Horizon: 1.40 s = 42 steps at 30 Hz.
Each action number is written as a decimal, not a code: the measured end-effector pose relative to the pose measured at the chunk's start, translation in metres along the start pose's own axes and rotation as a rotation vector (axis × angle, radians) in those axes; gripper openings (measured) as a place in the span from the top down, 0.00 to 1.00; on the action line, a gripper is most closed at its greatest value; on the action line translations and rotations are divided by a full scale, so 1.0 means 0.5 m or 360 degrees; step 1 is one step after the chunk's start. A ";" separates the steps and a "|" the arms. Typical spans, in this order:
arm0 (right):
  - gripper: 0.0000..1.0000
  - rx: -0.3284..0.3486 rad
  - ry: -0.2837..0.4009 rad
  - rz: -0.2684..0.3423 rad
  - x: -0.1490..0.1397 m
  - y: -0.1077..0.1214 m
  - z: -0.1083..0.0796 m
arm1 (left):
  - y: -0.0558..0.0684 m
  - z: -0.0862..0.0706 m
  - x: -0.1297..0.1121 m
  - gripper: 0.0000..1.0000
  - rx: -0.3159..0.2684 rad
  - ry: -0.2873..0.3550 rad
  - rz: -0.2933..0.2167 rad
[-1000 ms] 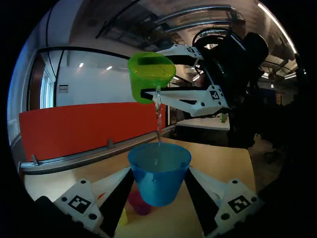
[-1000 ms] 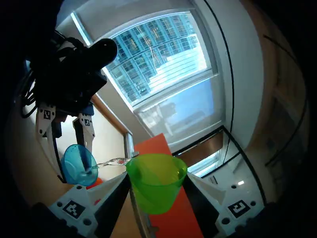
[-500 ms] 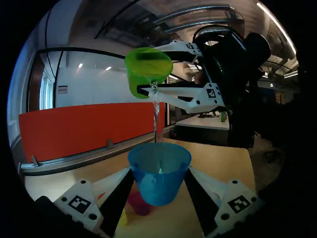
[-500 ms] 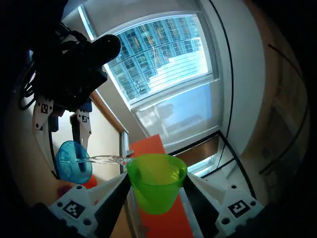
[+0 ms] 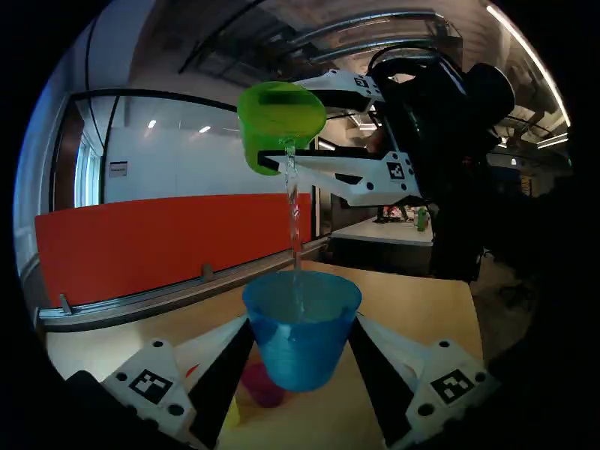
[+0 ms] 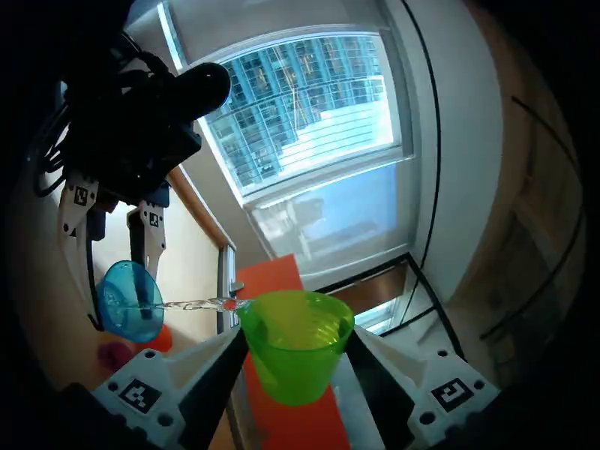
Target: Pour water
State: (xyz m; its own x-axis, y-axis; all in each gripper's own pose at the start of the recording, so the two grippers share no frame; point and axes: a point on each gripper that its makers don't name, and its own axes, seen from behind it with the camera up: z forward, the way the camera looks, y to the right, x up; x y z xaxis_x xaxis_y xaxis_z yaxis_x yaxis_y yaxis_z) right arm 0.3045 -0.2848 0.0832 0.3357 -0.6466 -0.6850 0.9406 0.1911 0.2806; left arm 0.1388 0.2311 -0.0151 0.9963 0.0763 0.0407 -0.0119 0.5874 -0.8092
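While right claw (image 6: 296, 341) grips tilted green cup (image 5: 279, 124) at upper centre, water stream (image 5: 292, 217) drops into blue cup (image 5: 301, 352), gripped by left claw (image 5: 301, 330) directly below lip. Judgement: pour depends on this vertical alignment.

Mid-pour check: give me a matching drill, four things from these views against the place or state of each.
Things:
1. green cup
2. blue cup
3. water
4. pink cup

States:
a. resting on the table
b. tilted, gripped by the right gripper
c. upright, gripped by the left gripper
d. falling in a thin stream

Pairs: 1-b, 2-c, 3-d, 4-a
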 end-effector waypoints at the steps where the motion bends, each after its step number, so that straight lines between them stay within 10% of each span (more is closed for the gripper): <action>1: 0.12 -0.0003 0.0000 -0.0008 0.001 0.002 0.000 | 0.000 0.000 0.000 0.18 -0.0002 0.0000 -0.0001; 42: 0.12 -0.0039 -0.0011 -0.0300 0.008 0.030 0.017 | 0.004 0.016 -0.001 0.18 -0.0013 -0.0006 0.0001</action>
State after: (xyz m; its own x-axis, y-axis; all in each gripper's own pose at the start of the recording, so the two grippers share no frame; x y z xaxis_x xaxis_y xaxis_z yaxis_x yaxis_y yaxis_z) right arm 0.3193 -0.2909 0.0905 0.1531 -0.6777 -0.7193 0.9878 0.0841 0.1310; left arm 0.1375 0.2388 -0.0119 0.9959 0.0795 0.0425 -0.0117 0.5808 -0.8140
